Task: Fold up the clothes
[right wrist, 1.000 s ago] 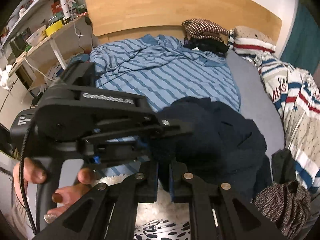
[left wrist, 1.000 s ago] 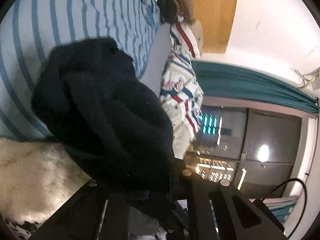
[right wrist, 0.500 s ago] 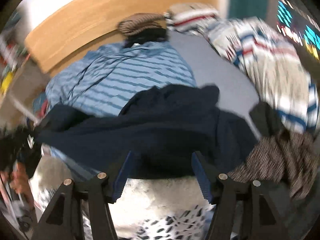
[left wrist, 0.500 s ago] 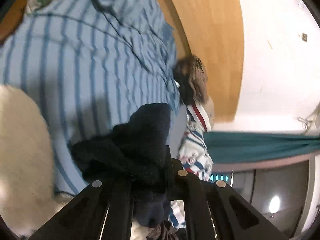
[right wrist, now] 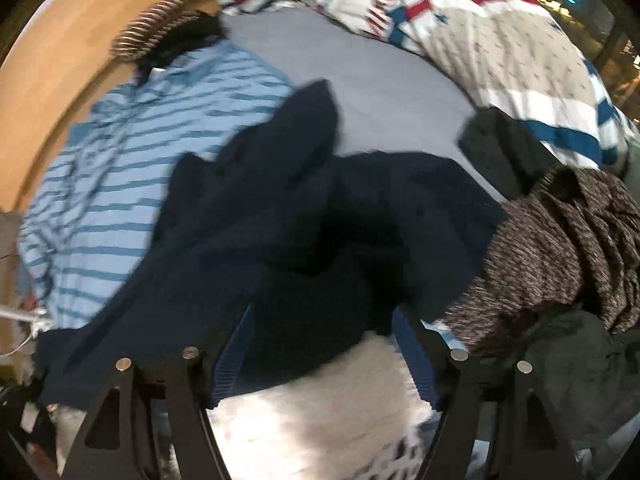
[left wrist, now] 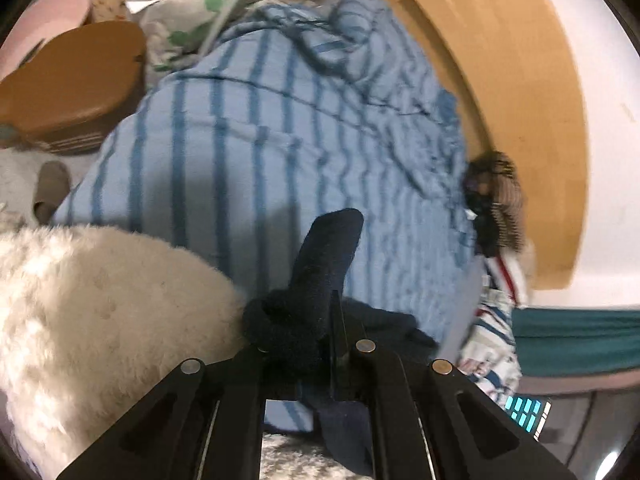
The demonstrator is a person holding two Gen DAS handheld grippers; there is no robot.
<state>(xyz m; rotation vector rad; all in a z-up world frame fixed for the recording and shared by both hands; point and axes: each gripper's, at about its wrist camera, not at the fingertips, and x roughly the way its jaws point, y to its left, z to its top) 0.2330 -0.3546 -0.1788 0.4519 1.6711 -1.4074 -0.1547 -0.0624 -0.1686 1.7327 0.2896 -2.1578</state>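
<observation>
Navy garment [right wrist: 304,216] now spread across the blue striped bedding [right wrist: 100,184]

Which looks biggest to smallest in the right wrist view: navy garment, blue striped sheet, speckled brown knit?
1. navy garment, though it lies nearest the camera, so this is unsure.
2. blue striped sheet.
3. speckled brown knit.

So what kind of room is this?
Most likely a bedroom: there's a bed with a blue striped cover, a wooden headboard against the wall, and a patterned duvet bunched up at one side.
</observation>
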